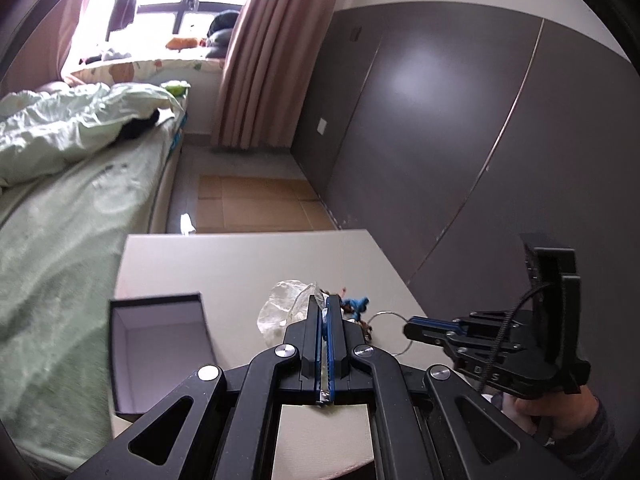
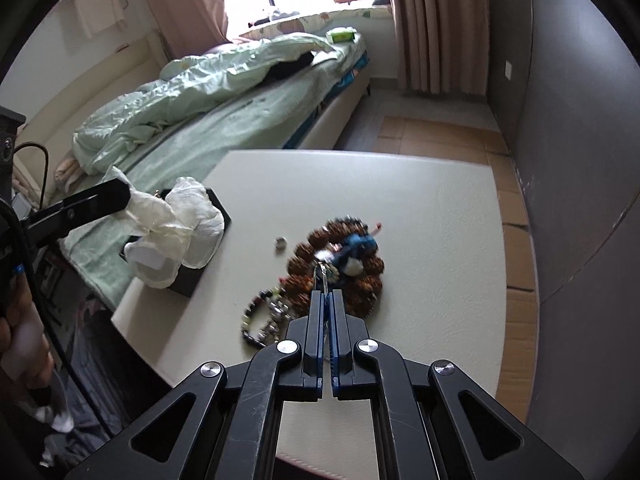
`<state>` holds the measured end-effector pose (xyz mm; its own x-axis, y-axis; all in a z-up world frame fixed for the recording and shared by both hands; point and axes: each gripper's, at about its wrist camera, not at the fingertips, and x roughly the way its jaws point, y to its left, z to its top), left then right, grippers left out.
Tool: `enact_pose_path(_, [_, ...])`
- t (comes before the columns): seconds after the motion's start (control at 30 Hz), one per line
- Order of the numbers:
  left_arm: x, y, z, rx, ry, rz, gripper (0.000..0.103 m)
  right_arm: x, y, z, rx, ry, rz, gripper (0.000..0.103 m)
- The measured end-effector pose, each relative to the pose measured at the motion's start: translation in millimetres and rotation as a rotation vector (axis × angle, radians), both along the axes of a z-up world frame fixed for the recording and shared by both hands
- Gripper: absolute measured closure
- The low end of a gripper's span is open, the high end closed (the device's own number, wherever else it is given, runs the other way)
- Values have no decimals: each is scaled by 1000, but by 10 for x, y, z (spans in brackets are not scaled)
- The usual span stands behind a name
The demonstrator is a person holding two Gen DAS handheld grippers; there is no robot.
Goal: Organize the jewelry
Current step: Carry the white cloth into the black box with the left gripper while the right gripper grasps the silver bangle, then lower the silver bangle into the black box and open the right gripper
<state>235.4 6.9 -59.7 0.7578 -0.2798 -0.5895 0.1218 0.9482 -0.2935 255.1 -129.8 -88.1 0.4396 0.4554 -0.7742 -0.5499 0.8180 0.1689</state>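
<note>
My left gripper point(image 1: 325, 300) is shut on a clear crinkled plastic bag point(image 1: 282, 306) and holds it above the white table; in the right wrist view the bag point(image 2: 176, 224) hangs over the open black box point(image 2: 208, 248). My right gripper point(image 2: 327, 294) is shut on a thin metal ring point(image 1: 390, 330) linked to the jewelry pile: a brown bead bracelet point(image 2: 360, 276) with a blue tassel point(image 2: 360, 244). A dark beaded bracelet point(image 2: 260, 320) lies to its left. A small silver ring point(image 2: 281, 243) lies apart on the table.
The open black box with a white lining point(image 1: 160, 344) stands at the white table's point(image 2: 420, 208) left edge. A bed with a green quilt point(image 2: 208, 92) lies beyond and to the left. A grey wall point(image 1: 460, 120) stands to the right.
</note>
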Motion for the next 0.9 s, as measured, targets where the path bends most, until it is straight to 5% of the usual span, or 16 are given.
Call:
enact_pose_path(0.27, [-17,395,64,6,4,65,102,-106,202,360,45,-60,15,99])
enact_pose_path(0.63, [110,1016,-141,-56,119,168,98,-164,635,512,69,-76,63,99])
enact_pose_path(0.67, [133,1052,-161,-72,143,169,94,-167,674,511,72,-76,69,99])
enact_pose_path(0.7, [156,1098,-195,-84,171,179,78,-181,702,506,74,-75,75,99])
enact_pose_path(0.73, [150,1141,-216,-92,180,194,48,-185,737,502,77,-74,81,99])
enact_pose_path(0.8, [85,1191,-201,-118,149,206,18,-178,800,491,84,-71,92,99])
enact_pose_path(0.9, [1,1266,-187,-127,129,226,17,-175,923,464,92,-61,110,99])
